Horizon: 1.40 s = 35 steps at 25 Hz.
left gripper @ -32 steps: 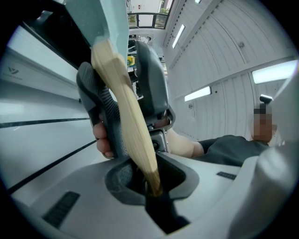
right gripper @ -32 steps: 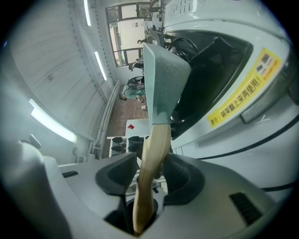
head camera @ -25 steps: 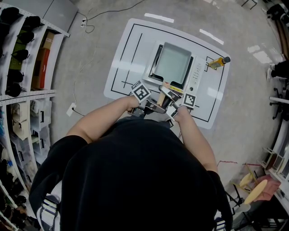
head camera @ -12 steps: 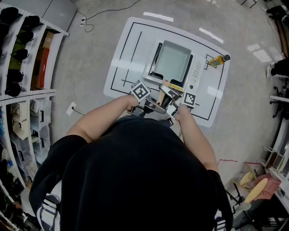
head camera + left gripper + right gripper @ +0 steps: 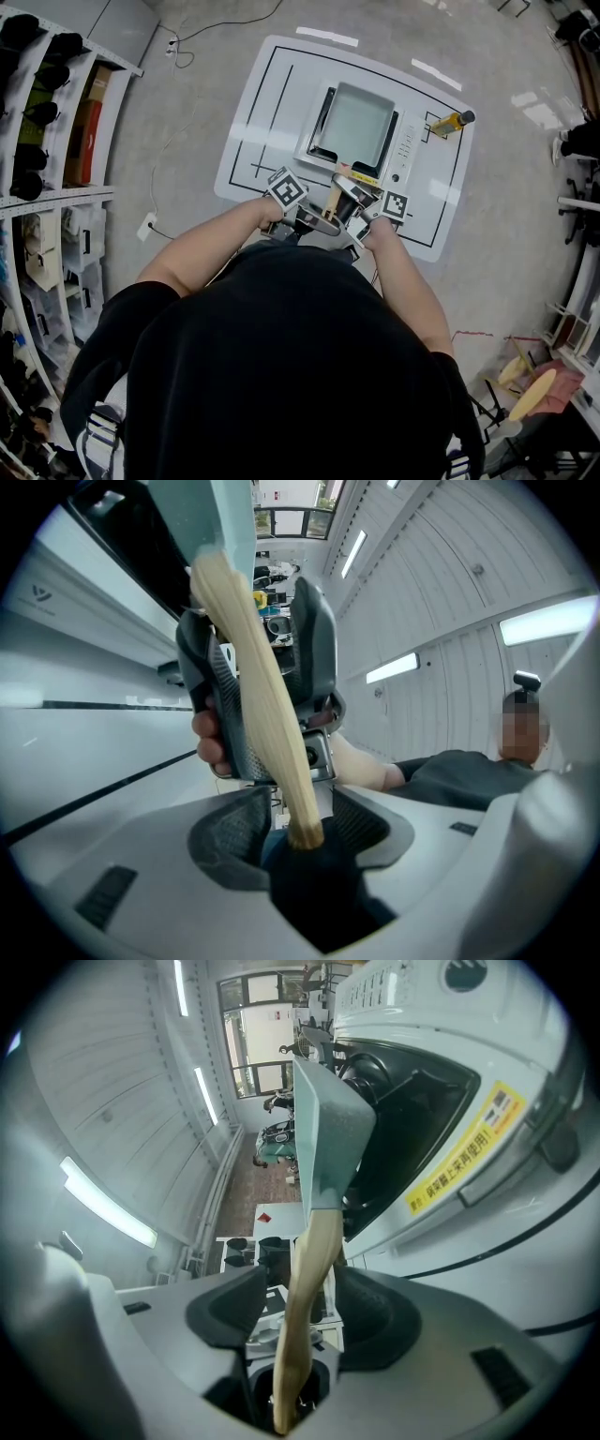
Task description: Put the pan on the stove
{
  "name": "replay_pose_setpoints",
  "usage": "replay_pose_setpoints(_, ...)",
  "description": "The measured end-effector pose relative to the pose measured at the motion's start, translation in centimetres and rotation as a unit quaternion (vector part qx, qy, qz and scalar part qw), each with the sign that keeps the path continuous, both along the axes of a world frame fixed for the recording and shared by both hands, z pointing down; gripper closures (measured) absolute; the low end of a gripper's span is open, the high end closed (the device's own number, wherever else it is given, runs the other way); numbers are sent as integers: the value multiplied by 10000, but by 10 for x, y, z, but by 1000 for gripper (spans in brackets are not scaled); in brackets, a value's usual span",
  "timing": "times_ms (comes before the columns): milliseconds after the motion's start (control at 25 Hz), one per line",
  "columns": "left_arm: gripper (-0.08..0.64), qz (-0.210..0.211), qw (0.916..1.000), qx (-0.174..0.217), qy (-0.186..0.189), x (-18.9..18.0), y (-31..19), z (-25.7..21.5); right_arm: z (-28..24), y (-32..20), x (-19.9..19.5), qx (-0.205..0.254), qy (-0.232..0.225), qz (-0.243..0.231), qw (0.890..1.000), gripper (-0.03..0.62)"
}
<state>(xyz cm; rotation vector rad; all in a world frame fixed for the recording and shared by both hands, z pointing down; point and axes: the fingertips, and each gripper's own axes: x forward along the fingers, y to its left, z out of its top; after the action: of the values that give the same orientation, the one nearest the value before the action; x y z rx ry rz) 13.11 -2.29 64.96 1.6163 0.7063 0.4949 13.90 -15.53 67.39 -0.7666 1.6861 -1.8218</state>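
Left tongs [image 5: 300,829] and right tongs [image 5: 298,1305], just opening, loosely straddle pan's handle [image 5: 258,682].

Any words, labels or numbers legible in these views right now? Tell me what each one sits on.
Nothing reads clearly enough to quote.
Yellow sticker on the stove: black Japanese print, too skewed to quote.
Control panel: markings too small.
Bottle: label blurred.
Marker cubes: black-and-white patterns only, no words.

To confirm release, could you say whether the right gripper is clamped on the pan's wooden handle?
No: the right gripper has just been opening its jaws, which stand apart with the wooden handle between them, unpressed.
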Motion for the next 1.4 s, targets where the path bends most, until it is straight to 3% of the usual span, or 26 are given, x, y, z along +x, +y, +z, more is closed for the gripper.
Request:
replay_pose_setpoints(200, 350, -41, 10000, 46, 9, -5, 2, -1, 1, 5, 4, -2, 147, 34, 9999, 360)
replay_pose_setpoints(360, 348, -112, 9999, 64, 25, -11, 2, -2, 1, 11, 6, 104, 706, -38, 9974, 360)
replay_pose_setpoints(520, 344, -305, 9994, 134, 64, -19, -6, -6, 2, 15, 11, 88, 921, 32, 9957, 356)
replay_pose_setpoints(800, 341, -583, 9967, 557, -69, -35, -25, 5, 2, 22, 28, 48, 1353, 210, 9906, 353)
replay_pose_setpoints(1040, 339, -851, 9894, 1178, -52, -45, -47, 8, 0, 31, 47, 123, 1991, 374, 9792, 354)
replay_pose_setpoints(1400, 339, -1626, 9737, 1588, -149, -52, -93, 4, -13, 40, 73, 324, 2481, 684, 9658, 356)
